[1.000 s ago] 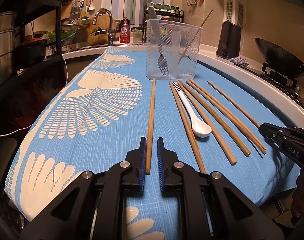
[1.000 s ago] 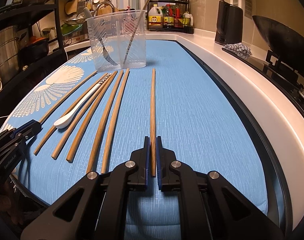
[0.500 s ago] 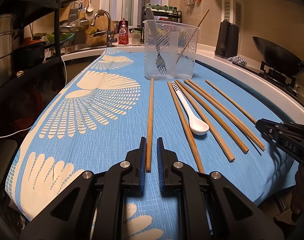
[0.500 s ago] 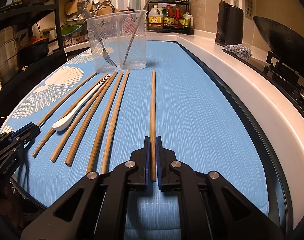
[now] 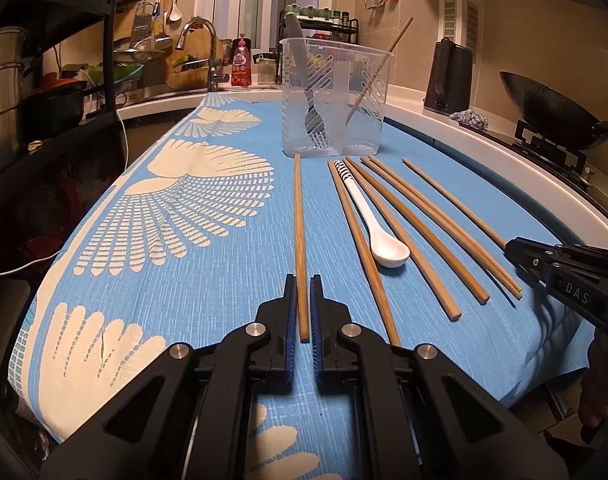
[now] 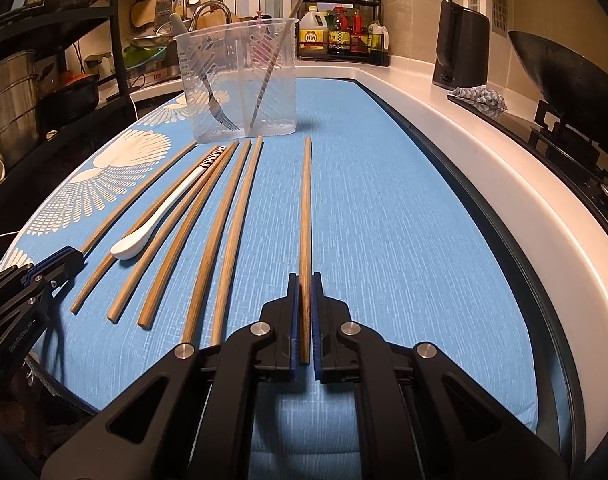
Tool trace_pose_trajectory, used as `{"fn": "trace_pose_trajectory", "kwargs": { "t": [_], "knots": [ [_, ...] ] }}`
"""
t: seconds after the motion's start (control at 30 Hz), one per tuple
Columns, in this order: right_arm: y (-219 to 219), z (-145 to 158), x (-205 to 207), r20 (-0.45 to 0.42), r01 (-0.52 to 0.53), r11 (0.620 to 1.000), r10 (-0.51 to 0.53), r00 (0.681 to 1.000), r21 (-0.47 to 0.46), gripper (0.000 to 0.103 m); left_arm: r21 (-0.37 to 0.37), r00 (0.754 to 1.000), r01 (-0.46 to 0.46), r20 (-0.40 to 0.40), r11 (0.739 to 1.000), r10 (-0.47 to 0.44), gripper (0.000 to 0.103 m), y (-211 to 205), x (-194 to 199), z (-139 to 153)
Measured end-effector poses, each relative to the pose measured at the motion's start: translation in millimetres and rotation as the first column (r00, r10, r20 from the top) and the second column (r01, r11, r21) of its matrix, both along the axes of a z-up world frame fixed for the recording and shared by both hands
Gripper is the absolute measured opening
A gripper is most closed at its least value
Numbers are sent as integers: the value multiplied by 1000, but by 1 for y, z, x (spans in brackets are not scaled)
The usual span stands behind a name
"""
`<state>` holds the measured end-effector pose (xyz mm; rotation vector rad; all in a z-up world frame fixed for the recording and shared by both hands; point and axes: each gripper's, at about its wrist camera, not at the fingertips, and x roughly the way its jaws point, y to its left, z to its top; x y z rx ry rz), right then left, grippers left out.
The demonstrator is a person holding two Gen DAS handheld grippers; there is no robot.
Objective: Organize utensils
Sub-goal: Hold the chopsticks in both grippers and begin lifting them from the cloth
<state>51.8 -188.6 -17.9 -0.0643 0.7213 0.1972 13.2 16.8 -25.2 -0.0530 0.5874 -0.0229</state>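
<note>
Left tool [image 5: 302, 280]: narrowed within the last half second, pads now pressed in on the near end of the leftmost chopstick [image 5: 299, 220], where a moment ago a clear gap stood on either side. Right tool [image 6: 304, 280]: clamped on the near end of the rightmost chopstick [image 6: 306, 200], no wider and no narrower than a second ago. Both sticks flat on the blue cloth [image 5: 183, 280] of the bench, pointing away toward the clear holder [image 5: 332, 128], neither lifted yet as far as can be told.

Between the two gripped sticks: five loose chopsticks [image 5: 420, 224] side by side, with the white spoon [image 5: 378, 232] lying among them, bowl toward the near edge. Beyond, upright in the holder: a fork [image 5: 312, 112] in one compartment and a single chopstick [image 5: 378, 68] leaning in the other.

Meaning for the task, as a judgement: grasp stage done on both sides, so a paired lift and carry to the holder's chopstick side looks ready to begin. Held at the very end, so likely to droop or swing at the far tip; worth raising level and tipping upright before clearing the rim. Most of the sorting still ahead.
</note>
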Motion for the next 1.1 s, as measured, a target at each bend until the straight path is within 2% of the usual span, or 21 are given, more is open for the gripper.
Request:
{"fn": "trace_pose_trajectory", "kwargs": {
  "t": [0.4, 0.8, 1.1],
  "knots": [
    [0, 6, -8, 12, 2, 1000, -2, 1000, 5, 6, -11, 1000, 9, -5, 1000, -9, 5, 3, -3, 2],
    [-5, 41, -21, 84, -7, 999, 4, 996, 36, 5, -7, 997, 12, 73, 1000, -11, 5, 4, -13, 30],
    [-10, 83, -27, 164, -27, 996, 14, 986, 81, 5, -6, 991, 16, 132, 1000, -15, 5, 11, -10, 62]
  ]
}}
